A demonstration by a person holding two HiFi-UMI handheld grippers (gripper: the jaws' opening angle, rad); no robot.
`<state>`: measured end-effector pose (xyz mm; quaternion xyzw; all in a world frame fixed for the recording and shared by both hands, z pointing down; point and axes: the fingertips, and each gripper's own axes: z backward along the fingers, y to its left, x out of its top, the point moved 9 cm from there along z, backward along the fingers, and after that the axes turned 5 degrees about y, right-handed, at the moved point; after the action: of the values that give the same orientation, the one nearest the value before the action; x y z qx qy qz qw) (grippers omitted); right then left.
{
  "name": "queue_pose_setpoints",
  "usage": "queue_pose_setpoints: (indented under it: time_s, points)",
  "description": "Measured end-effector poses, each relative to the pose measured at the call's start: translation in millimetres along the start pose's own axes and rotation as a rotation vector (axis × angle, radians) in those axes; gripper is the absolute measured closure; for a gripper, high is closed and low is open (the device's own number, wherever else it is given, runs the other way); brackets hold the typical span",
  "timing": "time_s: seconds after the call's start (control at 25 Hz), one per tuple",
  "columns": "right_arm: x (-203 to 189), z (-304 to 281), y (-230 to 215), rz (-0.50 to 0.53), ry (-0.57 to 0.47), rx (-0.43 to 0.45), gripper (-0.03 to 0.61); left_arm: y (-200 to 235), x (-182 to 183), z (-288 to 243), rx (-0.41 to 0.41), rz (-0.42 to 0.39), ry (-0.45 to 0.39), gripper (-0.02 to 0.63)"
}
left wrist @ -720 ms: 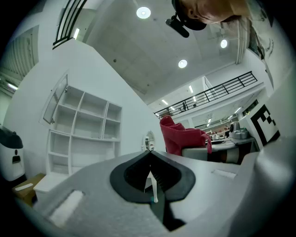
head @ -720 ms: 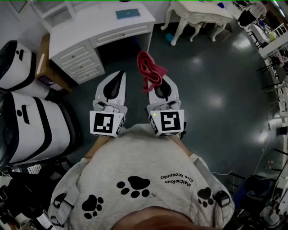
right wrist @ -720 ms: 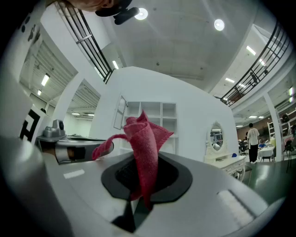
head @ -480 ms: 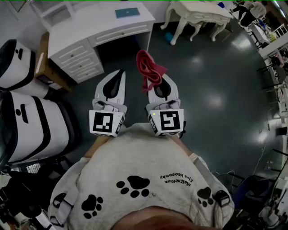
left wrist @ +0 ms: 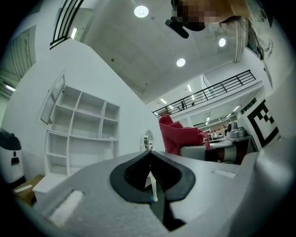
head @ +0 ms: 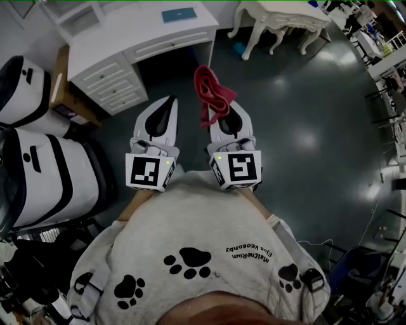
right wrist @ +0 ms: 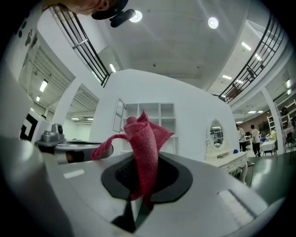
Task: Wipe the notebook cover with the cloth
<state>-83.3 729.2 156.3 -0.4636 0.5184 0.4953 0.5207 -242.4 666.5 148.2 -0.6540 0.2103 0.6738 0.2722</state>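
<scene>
A teal notebook [head: 179,14] lies on the white desk [head: 127,38] at the top of the head view, well ahead of both grippers. My right gripper [head: 227,111] is shut on a red cloth [head: 209,92], which sticks out past its tips. In the right gripper view the cloth [right wrist: 145,148] stands up from the closed jaws of the right gripper [right wrist: 143,159]. My left gripper [head: 170,101] is held beside it over the floor. It is shut with nothing in it [left wrist: 149,155]. The left gripper view shows the cloth [left wrist: 178,136] off to its right.
The desk has drawers [head: 114,86] on its left and a dark knee space [head: 171,70] straight ahead. White and black machines [head: 38,171] stand at the left. An ornate white table [head: 285,19] is at the top right, and the dark shiny floor [head: 304,127] lies to the right.
</scene>
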Motion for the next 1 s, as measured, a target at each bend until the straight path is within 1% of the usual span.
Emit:
queue_pose_setpoints:
  time_s: [0.24, 0.48, 0.8, 1.0]
  points:
    - [-3.0, -11.2, 2.3, 0.002, 0.011, 0.012, 0.529, 12.0, -5.4, 1.6, 0.027, 0.013, 0.018, 0.618]
    - [-10.1, -40.6, -1.4, 0.007, 0.022, 0.025, 0.529, 34.3, -17.8, -18.8, 0.034, 0.037, 0.025, 0.618]
    - [-20.5, -115.7, -26.9, 0.042, 0.069, 0.029, 0.529, 81.2, -34.3, -89.9, 0.011, 0.059, 0.030, 0.617]
    - [-19.2, -171.5, -44.4, 0.027, 0.084, 0.020, 0.529, 116.6, -34.5, -140.6, -0.013, 0.054, 0.036, 0.618]
